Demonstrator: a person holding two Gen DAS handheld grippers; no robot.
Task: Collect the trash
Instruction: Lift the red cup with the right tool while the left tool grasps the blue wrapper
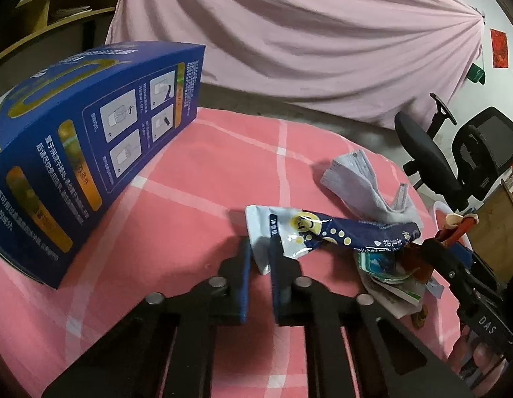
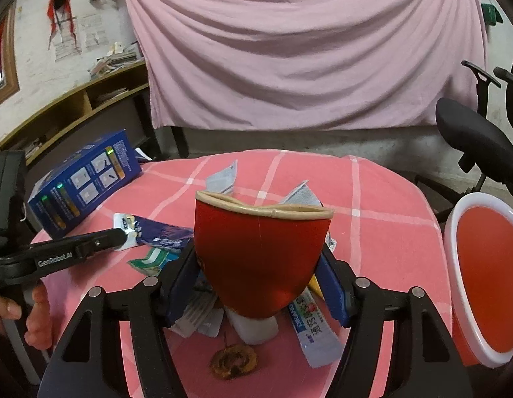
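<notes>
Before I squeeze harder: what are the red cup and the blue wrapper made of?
Red cup: likely thin paper, matte, with a rolled beige rim already buckled. Blue wrapper: probably glossy plastic film; it crinkles and glints.

A pink checked tablecloth (image 2: 389,232) covers the table. A pink sheet (image 2: 306,49) hangs behind, a wooden shelf (image 2: 74,106) at left, black office chairs (image 1: 455,156) at right.

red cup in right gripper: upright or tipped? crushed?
Upright and crushed. The red paper cup sits rim-up between the right gripper's pads, its cream rim flattened and buckled instead of round.
</notes>
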